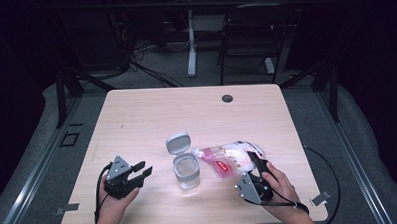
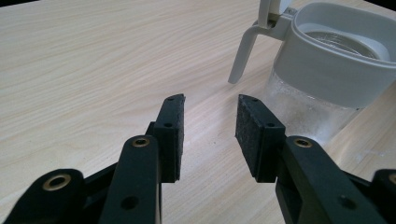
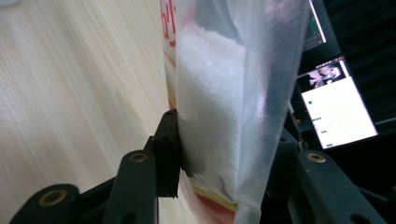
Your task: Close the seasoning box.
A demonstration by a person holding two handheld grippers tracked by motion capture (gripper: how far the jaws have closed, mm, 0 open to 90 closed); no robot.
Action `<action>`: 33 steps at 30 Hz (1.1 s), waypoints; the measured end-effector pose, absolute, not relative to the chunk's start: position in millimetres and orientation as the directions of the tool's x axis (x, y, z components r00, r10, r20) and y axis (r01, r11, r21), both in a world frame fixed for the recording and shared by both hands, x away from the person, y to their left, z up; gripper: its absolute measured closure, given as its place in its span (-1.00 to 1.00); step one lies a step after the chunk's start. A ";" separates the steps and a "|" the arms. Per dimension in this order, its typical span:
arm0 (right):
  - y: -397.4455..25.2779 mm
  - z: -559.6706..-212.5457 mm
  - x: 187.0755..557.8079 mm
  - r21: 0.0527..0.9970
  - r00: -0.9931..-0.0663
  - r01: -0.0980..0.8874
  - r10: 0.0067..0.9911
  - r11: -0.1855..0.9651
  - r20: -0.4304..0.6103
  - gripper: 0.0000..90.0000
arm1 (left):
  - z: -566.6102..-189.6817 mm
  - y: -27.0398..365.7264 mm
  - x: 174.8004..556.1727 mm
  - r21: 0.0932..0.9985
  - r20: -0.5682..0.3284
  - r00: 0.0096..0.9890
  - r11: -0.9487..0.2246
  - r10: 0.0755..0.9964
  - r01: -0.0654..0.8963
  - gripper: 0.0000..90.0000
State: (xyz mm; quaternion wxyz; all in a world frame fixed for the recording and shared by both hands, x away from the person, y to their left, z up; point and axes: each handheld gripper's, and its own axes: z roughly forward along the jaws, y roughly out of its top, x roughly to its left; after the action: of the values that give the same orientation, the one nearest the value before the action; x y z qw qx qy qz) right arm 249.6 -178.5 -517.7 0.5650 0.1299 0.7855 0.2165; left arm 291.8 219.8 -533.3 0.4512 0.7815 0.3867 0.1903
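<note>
White granules in the bag (image 1: 231, 158), clamped by the right tool (image 1: 259, 166) at the jar's (image 1: 186, 171) three o'clock, could be spilled on the counter (image 1: 136, 119); the left tool (image 1: 141, 172) is held open, so the jar is unsteadied.

In the right gripper view, the clear plastic bag of white granules (image 3: 210, 93) runs off the top and bottom edges, its red print cut short, and it hides the inner face of the right-hand jaw. The bright screen (image 3: 336, 112) at the right is too blurred to read. In the left gripper view, the clear jar with a grey flip lid (image 2: 327, 70) is cropped at the upper right.
</note>
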 end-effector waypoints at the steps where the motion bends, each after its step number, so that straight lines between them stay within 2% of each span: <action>1: -178.2 -516.6 249.0 0.464 -0.323 -0.039 0.429 0.885 -0.844 0.28 | -533.4 219.9 291.9 0.853 -0.052 0.627 -0.293 0.777 0.433 0.40; 8: -176.5 -516.9 248.3 0.417 -0.290 -0.056 0.385 0.907 -0.876 0.28 | -533.6 219.4 291.9 0.854 -0.052 0.626 -0.290 0.778 0.432 0.40; 25: -175.0 -517.8 250.3 0.433 -0.272 -0.078 0.399 0.898 -0.876 0.28 | -533.5 219.6 291.8 0.854 -0.051 0.626 -0.290 0.779 0.432 0.40; 33: -173.8 -517.2 250.0 0.398 -0.255 -0.076 0.368 0.914 -0.894 0.28 | -533.4 219.7 291.7 0.854 -0.052 0.626 -0.290 0.778 0.432 0.40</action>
State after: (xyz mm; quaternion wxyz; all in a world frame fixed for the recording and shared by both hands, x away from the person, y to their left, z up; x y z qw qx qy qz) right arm 250.0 -173.8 -517.2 0.6030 0.0948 0.7704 0.1843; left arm 291.7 219.7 -533.4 0.4520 0.7800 0.3879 0.1917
